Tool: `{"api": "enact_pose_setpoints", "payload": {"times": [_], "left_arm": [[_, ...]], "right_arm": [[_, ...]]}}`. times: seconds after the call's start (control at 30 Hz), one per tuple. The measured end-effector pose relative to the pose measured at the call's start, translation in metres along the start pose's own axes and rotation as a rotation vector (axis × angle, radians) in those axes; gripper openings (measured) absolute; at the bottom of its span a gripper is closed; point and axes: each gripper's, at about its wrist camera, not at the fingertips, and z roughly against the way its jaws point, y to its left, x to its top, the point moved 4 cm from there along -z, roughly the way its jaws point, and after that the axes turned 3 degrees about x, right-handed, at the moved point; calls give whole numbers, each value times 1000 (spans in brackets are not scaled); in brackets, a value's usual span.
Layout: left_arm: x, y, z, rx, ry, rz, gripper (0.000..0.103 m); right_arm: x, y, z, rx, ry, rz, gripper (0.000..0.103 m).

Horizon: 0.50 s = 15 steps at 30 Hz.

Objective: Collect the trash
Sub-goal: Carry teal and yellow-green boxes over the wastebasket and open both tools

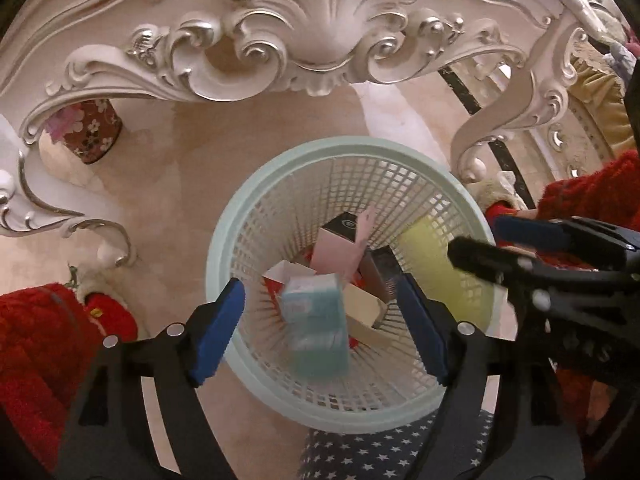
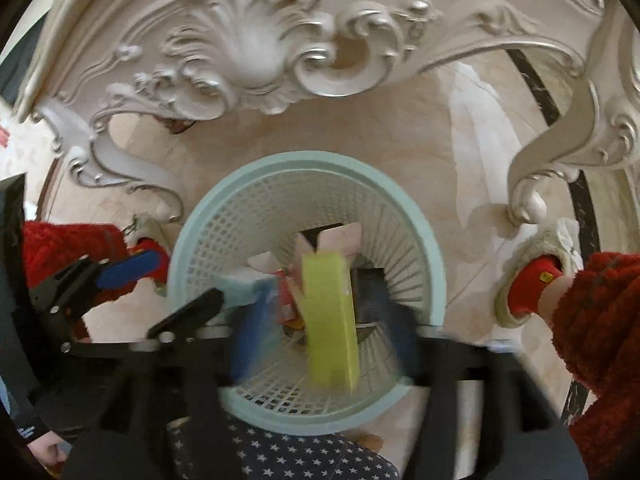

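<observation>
A pale green mesh waste basket stands on the floor below both grippers; it also shows in the right wrist view. Several cartons, pink, black and beige, lie inside it. My left gripper is open above it, and a blurred light blue carton hangs free between its fingers, touching neither pad. My right gripper is open and motion-blurred, with a yellow-green box loose between its fingers over the basket. That box shows in the left wrist view too.
An ornate white carved table arches over the basket, its legs on the beige marble floor. Red slippers and red sleeves flank the basket. A floral box sits at the far left. Star-print fabric lies below.
</observation>
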Motion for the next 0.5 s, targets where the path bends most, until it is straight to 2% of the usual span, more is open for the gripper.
{"api": "enact_pose_setpoints", "payload": {"times": [0.1, 0.5], "left_arm": [[2, 0, 0, 25, -9, -4, 83], [4, -2, -2, 28, -4, -5, 84]], "right_arm": [[1, -4, 4, -5, -19, -25, 73], [-1, -9, -3, -16, 14, -46, 73]]}}
